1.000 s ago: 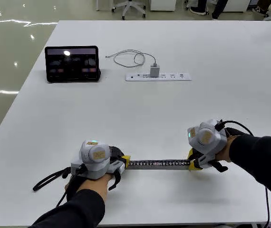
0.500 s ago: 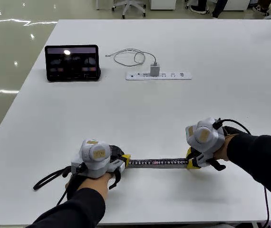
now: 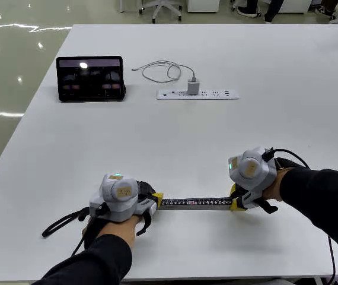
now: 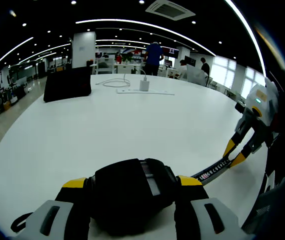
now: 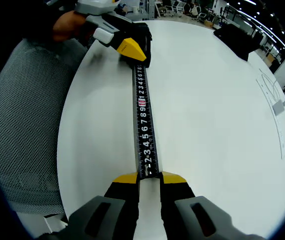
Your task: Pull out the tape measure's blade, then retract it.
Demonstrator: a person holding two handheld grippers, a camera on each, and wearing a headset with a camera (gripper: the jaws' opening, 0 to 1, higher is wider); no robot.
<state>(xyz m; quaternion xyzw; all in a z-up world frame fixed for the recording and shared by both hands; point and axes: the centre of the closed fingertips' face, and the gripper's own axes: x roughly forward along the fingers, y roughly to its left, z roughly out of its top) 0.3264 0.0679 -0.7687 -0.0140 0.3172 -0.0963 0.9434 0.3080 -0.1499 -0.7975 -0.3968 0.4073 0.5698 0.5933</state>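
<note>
The counter is a broad, smooth white slab with a faint sheen. At its far left, a dark rectangular tablet with rounded corners stands propped, its glossy screen catching a light. Right of it lies a long, flat white plastic power strip with a boxy white plug seated in it, and a thin pale cable loops loosely behind.

Near the front edge, the left claw has a rounded grey-white shell and black, yellow-tipped jaws. It is clenched on the tape measure's case, a chunky matte-black body with rounded edges that sits on the counter between the two jaws. The right claw is built the same way, and its jaws pinch the free end of the blade just above the counter.

The blade is a narrow, flat dark strip printed with pale numerals and one red mark. It runs straight from the case to the right claw, its long axis lying left to right along the front edge, with the numbers rising toward the case.
</note>
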